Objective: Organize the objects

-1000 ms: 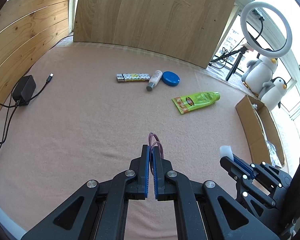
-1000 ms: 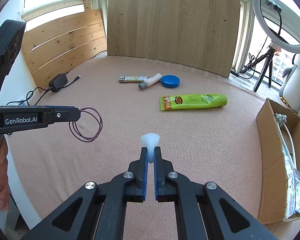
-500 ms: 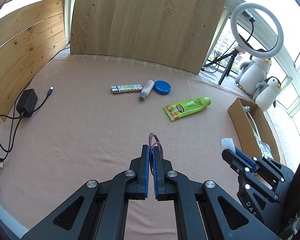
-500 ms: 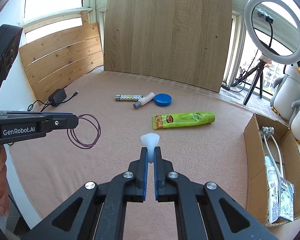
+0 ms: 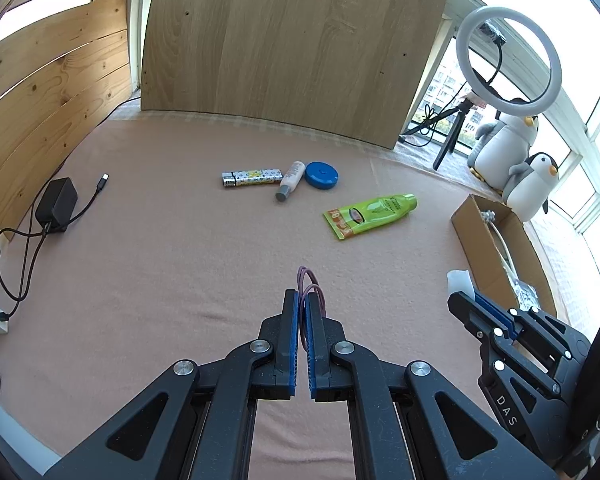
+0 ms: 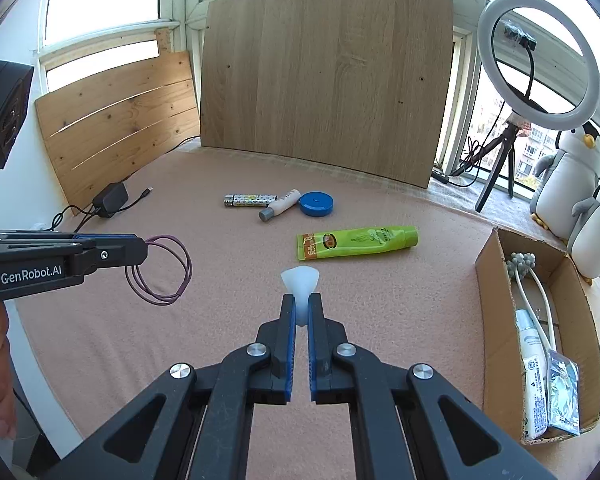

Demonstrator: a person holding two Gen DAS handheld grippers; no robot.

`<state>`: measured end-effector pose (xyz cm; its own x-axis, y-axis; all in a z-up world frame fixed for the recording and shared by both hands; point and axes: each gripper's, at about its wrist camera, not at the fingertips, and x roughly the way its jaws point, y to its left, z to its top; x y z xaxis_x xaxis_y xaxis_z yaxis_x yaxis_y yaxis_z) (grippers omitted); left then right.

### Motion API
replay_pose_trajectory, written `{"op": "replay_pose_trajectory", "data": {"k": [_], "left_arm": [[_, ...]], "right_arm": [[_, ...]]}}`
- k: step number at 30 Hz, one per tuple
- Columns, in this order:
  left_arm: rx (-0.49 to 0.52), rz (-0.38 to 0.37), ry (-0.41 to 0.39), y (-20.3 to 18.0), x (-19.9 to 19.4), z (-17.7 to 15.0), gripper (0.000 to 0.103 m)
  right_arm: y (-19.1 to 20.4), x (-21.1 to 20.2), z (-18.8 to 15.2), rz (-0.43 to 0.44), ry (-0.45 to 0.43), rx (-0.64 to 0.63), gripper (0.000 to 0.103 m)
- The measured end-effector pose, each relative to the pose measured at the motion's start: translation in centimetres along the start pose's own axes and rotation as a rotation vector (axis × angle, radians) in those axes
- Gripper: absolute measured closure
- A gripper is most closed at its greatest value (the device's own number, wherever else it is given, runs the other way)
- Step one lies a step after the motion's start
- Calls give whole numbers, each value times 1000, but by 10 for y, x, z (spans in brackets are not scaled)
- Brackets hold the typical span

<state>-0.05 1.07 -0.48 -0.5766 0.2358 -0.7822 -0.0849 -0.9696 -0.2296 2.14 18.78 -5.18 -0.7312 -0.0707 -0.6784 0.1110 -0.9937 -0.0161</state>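
Left wrist view: left gripper (image 5: 302, 298) is clamped on a purple cord loop (image 5: 311, 285), which projects just past the tips, part hidden between the pads. Right wrist view: right gripper (image 6: 301, 302) pinches a white translucent piece (image 6: 300, 280), flared end ahead of the tips; what it is cannot be told.

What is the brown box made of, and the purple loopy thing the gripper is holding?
The box looks like plain cardboard: matte brown, with raw cut edges and open flaps. The purple loop in the left gripper seems thin elastic cord or coated wire, smooth and springy-looking; the pictures don't settle which.
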Motion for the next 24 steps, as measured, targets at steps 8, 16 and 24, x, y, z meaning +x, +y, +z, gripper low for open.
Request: {"op": "replay_pose_trajectory", "data": {"k": [8,16,24], "left_arm": [[10,-3,0,-7,-2,3,100],[37,-17,4,-22,4,11,100],[112,-47,7,-62,15,30,100]], "right_arm": [[-3,-3,0,-2,-5,6,98],[-11,-5,0,-11,-8,18,98],[-36,-9,-1,-42,-23,55,98]]}}
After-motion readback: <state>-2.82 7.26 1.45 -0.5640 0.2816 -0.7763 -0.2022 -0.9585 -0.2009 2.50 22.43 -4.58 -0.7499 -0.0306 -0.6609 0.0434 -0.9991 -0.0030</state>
